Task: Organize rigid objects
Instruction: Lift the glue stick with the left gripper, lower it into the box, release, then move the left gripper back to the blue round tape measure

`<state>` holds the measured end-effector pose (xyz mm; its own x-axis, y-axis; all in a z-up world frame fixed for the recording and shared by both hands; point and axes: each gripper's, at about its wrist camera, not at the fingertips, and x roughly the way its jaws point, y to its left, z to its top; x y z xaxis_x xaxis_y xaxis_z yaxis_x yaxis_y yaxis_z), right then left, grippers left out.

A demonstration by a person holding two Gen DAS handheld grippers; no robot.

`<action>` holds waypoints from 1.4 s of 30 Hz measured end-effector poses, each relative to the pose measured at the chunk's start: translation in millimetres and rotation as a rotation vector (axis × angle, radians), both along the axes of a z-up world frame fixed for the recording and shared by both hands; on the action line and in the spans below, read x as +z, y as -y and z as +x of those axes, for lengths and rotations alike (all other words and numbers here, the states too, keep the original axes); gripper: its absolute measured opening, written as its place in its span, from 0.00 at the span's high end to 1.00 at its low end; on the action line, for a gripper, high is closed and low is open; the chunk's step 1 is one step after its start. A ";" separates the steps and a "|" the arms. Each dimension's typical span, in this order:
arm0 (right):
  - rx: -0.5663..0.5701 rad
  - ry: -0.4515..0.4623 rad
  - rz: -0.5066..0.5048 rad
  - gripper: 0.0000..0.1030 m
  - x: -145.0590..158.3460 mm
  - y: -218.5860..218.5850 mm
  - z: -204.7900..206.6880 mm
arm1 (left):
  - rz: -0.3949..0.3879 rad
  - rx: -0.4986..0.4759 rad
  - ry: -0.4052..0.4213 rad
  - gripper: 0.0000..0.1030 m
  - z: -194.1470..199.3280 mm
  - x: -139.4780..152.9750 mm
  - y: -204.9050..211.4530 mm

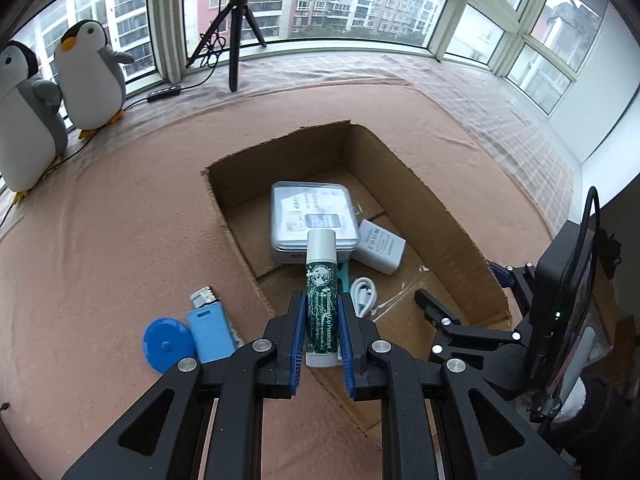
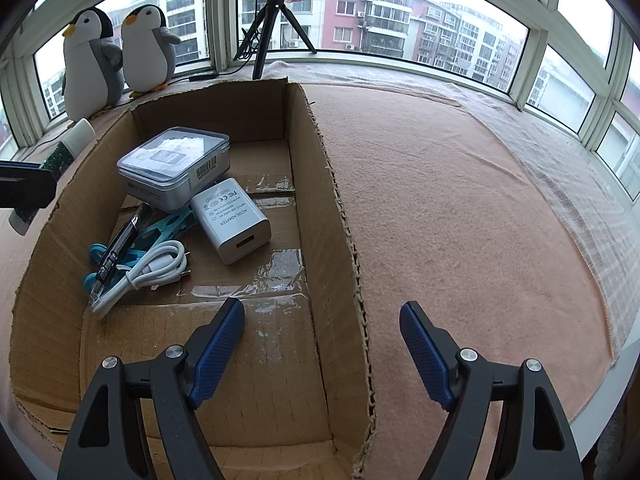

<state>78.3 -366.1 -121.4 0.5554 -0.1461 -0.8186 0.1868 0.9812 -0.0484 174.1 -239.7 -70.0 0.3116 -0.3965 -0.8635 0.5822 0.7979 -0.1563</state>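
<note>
My left gripper (image 1: 322,300) is shut on a green lip balm tube (image 1: 320,292) with a white cap and holds it above the near left wall of the open cardboard box (image 1: 448,216). The tube also shows at the left edge of the right wrist view (image 2: 60,156). In the box (image 2: 312,184) lie a clear plastic case (image 2: 176,164), a white AC adapter (image 2: 232,220), a coiled white cable (image 2: 148,272), a black pen (image 2: 120,244) and a teal clip (image 2: 168,228). My right gripper (image 2: 322,320) is open and empty over the box's near right wall.
A blue lighter (image 1: 210,330) and a round blue tape measure (image 1: 166,344) lie on the pink cloth left of the box. Two plush penguins (image 2: 120,56) and a black tripod (image 2: 272,24) stand at the window sill. The table edge (image 2: 616,376) curves at the right.
</note>
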 end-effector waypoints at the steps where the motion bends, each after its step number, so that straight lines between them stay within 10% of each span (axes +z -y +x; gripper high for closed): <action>1: 0.000 0.000 0.000 0.26 0.0 0.1 0.0 | -0.001 -0.012 -0.006 0.84 -2.6 -1.6 5.7; 16: 0.000 0.003 0.008 0.26 1.3 -2.0 1.8 | 0.033 -0.073 -0.046 0.84 -16.6 -21.3 42.2; 21: -0.001 0.003 0.009 0.26 1.2 -2.1 1.9 | 0.032 -0.068 -0.047 0.67 -12.5 -19.9 41.1; 42: -0.004 0.002 0.009 0.26 0.3 -2.4 3.5 | 0.009 -0.051 -0.043 0.55 -14.4 -6.8 21.3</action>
<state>81.9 -363.6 -121.1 0.5565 -0.1411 -0.8188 0.1911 0.9808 -0.0391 159.7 -261.0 -76.8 0.2541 -0.4034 -0.8791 0.6151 0.7688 -0.1750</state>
